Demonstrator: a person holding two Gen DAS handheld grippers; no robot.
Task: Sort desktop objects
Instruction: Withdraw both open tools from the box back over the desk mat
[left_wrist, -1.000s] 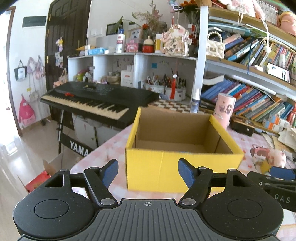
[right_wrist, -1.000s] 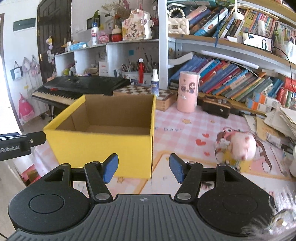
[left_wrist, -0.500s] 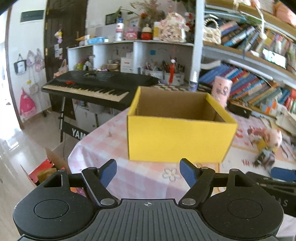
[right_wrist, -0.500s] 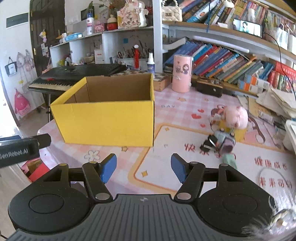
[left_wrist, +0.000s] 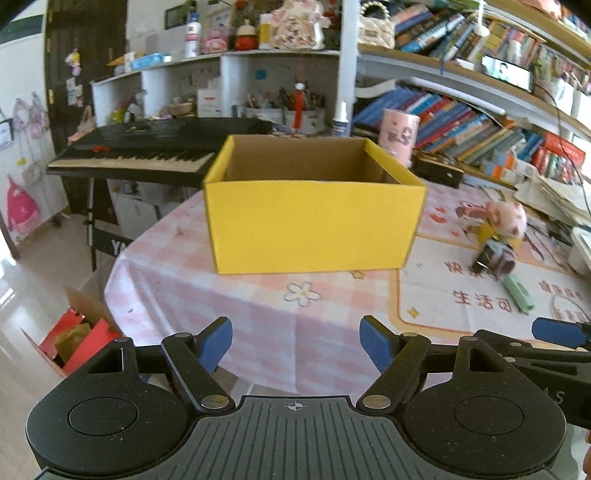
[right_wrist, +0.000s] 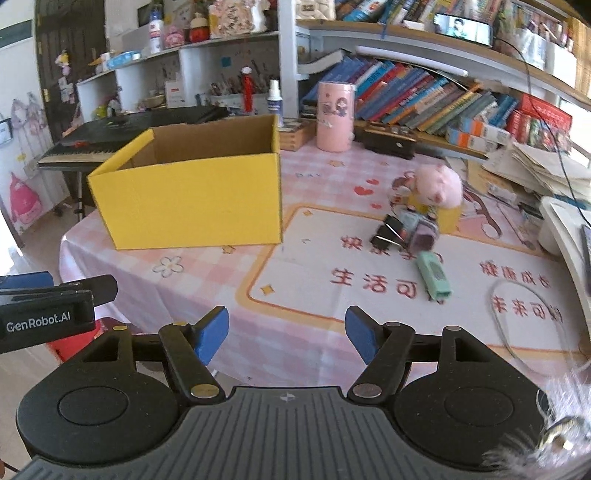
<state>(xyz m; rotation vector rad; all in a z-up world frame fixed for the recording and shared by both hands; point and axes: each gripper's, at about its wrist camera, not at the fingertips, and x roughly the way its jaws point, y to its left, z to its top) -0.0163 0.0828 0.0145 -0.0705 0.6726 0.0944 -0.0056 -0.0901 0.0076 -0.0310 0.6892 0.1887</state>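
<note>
An open yellow cardboard box (left_wrist: 314, 221) (right_wrist: 192, 199) stands on the pink checked tablecloth; what shows of its inside is bare. To its right lie a pink plush pig (right_wrist: 437, 184) on a small yellow block, a black binder clip (right_wrist: 386, 232), a small purple-grey item (right_wrist: 421, 230) and a green eraser-like block (right_wrist: 434, 275). The pile also shows in the left wrist view (left_wrist: 495, 254). My left gripper (left_wrist: 297, 341) is open and empty, near the table's front edge. My right gripper (right_wrist: 286, 332) is open and empty, in front of the pile.
A pink cylinder tin (right_wrist: 334, 116) and a dark case (right_wrist: 389, 140) stand behind the box. Book rows (right_wrist: 424, 99) line the back. A keyboard piano (left_wrist: 147, 147) stands left of the table. A red box (left_wrist: 74, 343) is on the floor. A white tray edge (right_wrist: 565, 236) is at right.
Both grippers have pulled back from the yellow box toward the table's front edge, so the box looks smaller and more tabletop shows. Both stay open.
</note>
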